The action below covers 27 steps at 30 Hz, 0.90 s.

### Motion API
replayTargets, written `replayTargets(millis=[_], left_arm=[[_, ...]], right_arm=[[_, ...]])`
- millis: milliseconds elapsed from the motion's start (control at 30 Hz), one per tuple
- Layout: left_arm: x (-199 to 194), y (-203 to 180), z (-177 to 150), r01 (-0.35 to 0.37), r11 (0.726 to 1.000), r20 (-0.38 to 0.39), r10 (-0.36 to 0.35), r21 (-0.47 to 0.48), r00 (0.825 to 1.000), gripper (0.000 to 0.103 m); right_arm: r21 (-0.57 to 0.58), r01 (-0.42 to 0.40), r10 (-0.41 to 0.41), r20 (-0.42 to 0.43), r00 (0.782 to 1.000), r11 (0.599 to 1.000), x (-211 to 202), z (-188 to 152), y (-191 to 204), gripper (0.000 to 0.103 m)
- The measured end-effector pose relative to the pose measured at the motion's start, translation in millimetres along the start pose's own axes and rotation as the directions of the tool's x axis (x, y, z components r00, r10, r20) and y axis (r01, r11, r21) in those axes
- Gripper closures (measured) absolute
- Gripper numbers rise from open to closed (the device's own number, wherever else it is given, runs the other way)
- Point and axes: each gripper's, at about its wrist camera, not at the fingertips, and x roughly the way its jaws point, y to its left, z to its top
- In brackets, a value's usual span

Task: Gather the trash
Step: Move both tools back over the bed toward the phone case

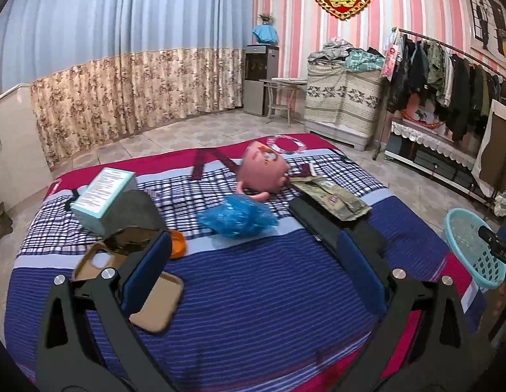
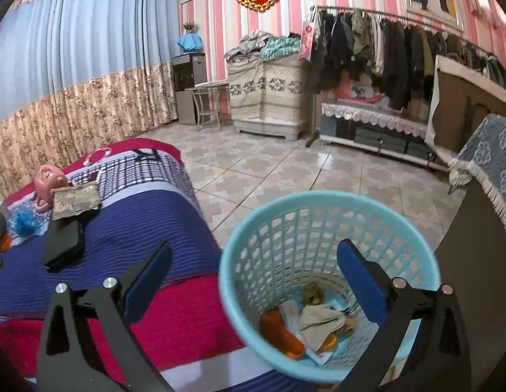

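Observation:
A crumpled blue plastic bag (image 1: 236, 215) lies on the striped bed cover (image 1: 253, 287), just beyond my open, empty left gripper (image 1: 253, 254). It also shows in the right wrist view (image 2: 24, 222). An orange scrap (image 1: 178, 243) lies by the left finger. A camouflage wrapper (image 1: 334, 197) lies to the right. The light blue basket (image 2: 328, 281) stands on the floor beside the bed and holds orange and paper trash (image 2: 305, 326). My right gripper (image 2: 253, 268) is open and empty above the basket's rim.
On the bed lie a pink mug (image 1: 262, 171), a teal box (image 1: 102, 196), two tan phone cases (image 1: 158, 300) and a black case (image 1: 318, 225). A clothes rack (image 2: 400, 52), a covered cabinet (image 2: 266, 91) and a cloth-covered table (image 2: 488, 170) stand around the tiled floor.

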Motion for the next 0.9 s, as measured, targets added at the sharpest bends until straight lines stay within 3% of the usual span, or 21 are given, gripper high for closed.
replayTargets(millis=[300, 900], left_arm=[[-2, 41, 3, -0.045, 0.997, -0.002, 0.045, -0.055, 0.999, 0.006], [-1, 79, -2, -0.086, 0.991, 0.001, 0.086, -0.101, 0.996, 0.006]], right_arm=[[-0.038, -0.04, 0.041, 0.01, 0.999, 0.998, -8, 6, 32, 0.005], [-0.092, -0.092, 0.093, 0.002, 0.996, 0.992, -2, 18, 85, 0.005]])
